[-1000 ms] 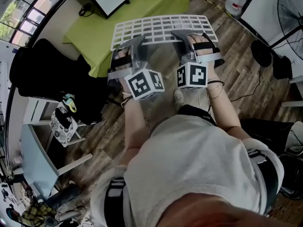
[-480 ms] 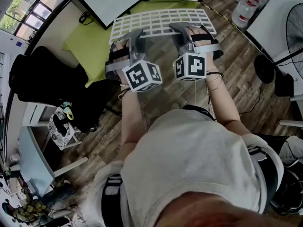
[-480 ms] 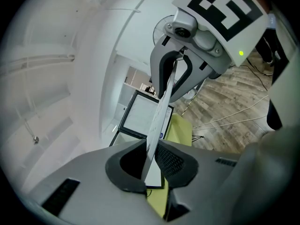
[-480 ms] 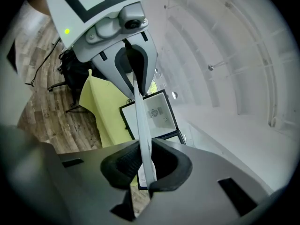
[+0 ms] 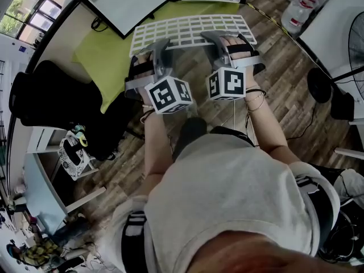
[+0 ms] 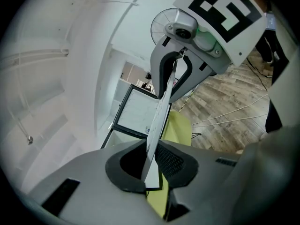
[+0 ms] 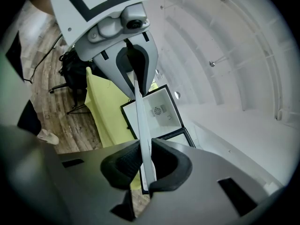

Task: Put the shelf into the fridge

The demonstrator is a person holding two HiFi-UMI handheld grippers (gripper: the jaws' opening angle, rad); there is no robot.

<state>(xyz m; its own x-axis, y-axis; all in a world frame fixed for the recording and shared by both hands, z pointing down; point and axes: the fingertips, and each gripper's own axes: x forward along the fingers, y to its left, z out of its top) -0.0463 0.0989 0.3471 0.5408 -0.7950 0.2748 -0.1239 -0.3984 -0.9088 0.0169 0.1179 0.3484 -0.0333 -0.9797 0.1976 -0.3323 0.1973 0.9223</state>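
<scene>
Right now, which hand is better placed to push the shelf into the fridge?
Left, just slightly. Both jaws pinch the shelf's near edge, but the left gripper lines up closer to the open fridge, up left; the right gripper must follow.

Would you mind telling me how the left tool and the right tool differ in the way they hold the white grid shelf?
The left tool clamps the shelf on its near edge towards the left end, while the right tool clamps the same edge towards the right end. In the head view the left tool sits slightly lower in the picture than the right tool. What they share: both are shut on the shelf, which lies roughly flat between them.
</scene>
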